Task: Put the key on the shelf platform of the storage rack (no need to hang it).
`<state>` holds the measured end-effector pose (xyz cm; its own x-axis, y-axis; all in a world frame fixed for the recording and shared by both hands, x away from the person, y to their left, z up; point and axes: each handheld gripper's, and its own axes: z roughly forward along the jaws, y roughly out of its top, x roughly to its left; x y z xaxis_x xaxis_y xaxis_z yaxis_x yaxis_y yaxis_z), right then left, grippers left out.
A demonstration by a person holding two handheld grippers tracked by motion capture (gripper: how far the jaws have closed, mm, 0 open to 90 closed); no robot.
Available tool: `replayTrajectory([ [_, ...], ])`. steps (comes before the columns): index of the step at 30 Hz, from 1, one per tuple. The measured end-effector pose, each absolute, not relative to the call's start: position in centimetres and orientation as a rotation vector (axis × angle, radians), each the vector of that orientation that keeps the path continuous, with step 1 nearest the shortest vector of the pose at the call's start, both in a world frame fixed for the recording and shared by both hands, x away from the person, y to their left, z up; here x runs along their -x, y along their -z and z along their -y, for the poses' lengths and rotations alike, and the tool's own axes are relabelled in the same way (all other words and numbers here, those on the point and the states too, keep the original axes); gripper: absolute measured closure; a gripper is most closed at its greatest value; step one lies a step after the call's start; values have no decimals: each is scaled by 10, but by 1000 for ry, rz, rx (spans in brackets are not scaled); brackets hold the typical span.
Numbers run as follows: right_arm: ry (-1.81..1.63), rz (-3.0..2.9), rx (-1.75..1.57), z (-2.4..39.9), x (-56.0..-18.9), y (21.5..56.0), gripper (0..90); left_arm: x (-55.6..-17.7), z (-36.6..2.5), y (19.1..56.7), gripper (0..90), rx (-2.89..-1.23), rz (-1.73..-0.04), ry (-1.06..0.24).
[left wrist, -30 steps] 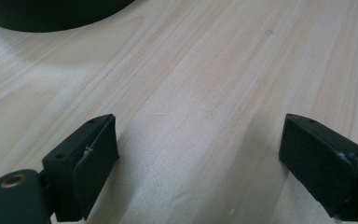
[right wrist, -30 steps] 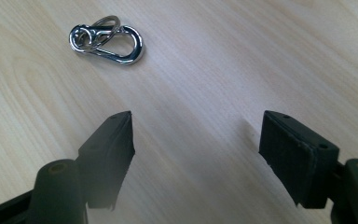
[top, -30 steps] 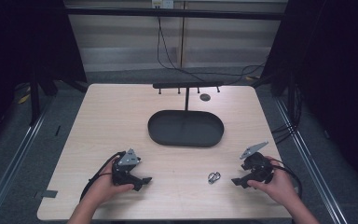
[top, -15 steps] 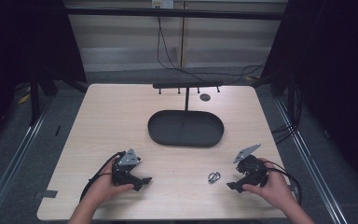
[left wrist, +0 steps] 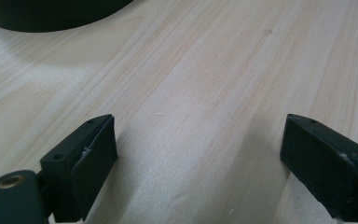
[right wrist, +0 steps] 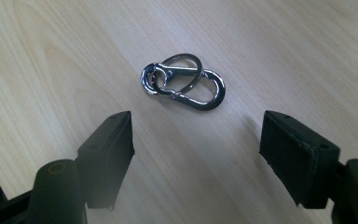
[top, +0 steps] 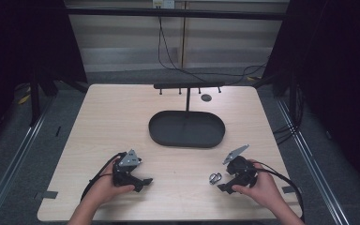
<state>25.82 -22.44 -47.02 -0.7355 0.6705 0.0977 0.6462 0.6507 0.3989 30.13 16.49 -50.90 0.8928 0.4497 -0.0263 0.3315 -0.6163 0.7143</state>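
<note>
A small silver carabiner with a ring (right wrist: 183, 84) lies flat on the wooden table (top: 122, 126); in the high view the carabiner (top: 215, 178) sits near the front right. My right gripper (right wrist: 196, 135) is open, its jaws spread wide just short of the clip, nothing between them; in the high view that right gripper (top: 225, 185) points left at the clip. My left gripper (top: 143, 182) rests at the front left, held by a hand; in its own view the left gripper (left wrist: 198, 149) stands open over bare wood.
A black oval tray (top: 187, 129) with an upright stand (top: 188, 96) and a hook bar sits at the table's middle back. A small dark disc (top: 206, 97) lies behind it. Cables trail from both grippers toward the front edge.
My right gripper has slid left and slightly toward the front edge, closing on the carabiner. The left gripper has stayed where it was.
</note>
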Motion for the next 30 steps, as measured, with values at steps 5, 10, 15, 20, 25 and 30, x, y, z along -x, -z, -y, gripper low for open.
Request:
replayTrajectory([
  [5, -617, -2806, -1142, 220, -261, 472, 258, -301, -164, 510, 91, -2276, -555, -192],
  [10, -650, -2813, -1184, 218, -265, 471, 266, -301, -164, 510, 87, -2276, -556, -192],
  [15, -621, -2822, -1202, 212, -268, 473, 267, -301, -164, 510, 87, -2276, -557, -192],
  [20, -586, -2834, -1190, 204, -270, 473, 268, -301, -164, 510, 86, -2280, -557, -192],
  [25, -591, -2817, -1198, 202, -272, 476, 280, -301, -164, 510, 84, -2280, -554, -191],
  [30, -614, -2801, -1180, 199, -270, 477, 290, -301, -163, 510, 82, -2280, -554, -191],
])
